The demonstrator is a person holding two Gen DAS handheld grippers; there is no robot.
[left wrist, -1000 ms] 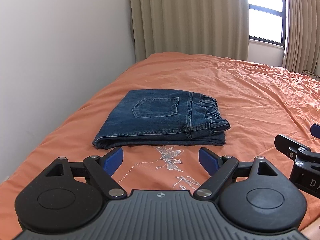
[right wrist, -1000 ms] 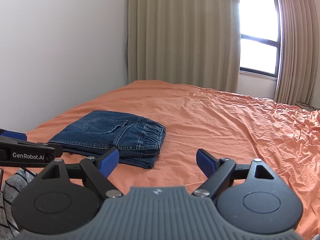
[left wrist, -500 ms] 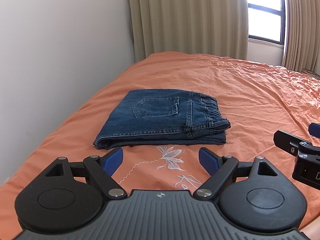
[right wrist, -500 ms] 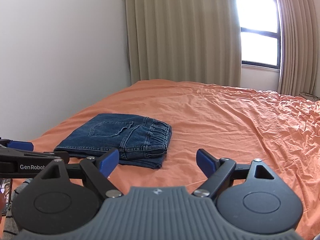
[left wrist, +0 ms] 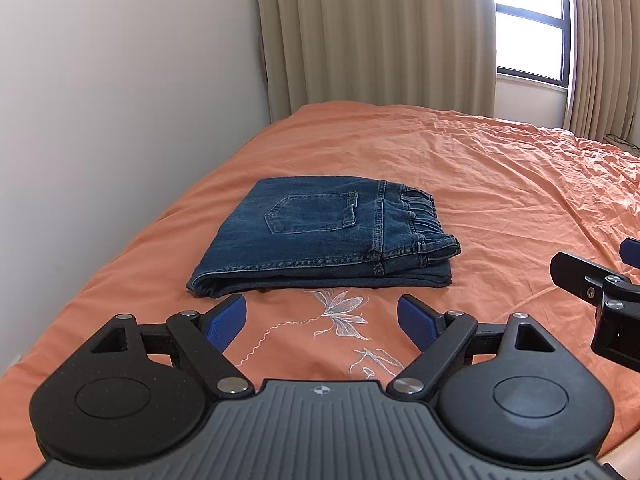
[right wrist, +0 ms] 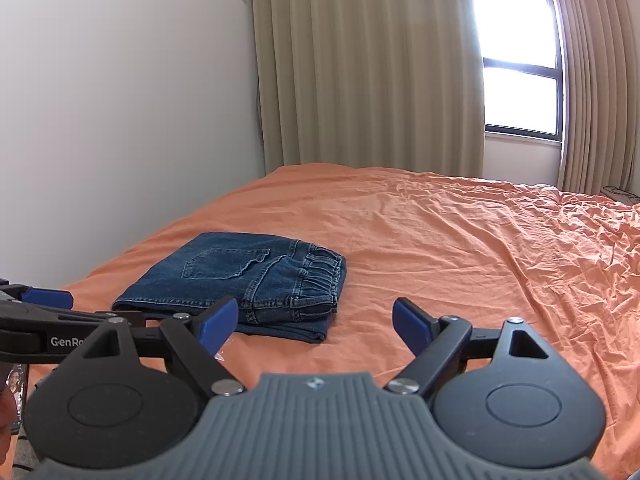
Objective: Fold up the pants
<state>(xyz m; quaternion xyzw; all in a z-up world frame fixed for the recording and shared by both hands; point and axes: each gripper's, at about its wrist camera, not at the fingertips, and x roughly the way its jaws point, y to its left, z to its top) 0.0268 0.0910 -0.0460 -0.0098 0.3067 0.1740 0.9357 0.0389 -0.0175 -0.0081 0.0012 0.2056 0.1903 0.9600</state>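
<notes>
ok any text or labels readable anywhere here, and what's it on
"GenRo": on the side of the left gripper, seen in the right wrist view; the rest is cut off behind the right gripper.
White stitched lettering beside the flower embroidery on the bedsheet: not legible.
Nothing readable on the folded jeans.

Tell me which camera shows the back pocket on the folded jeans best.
The left wrist view. There the pocket lies face-on atop the jeans, its whole stitched outline plain. The right wrist view shows the same pocket from farther off and at a slant, its right edge rumpled against the waistband.
</notes>
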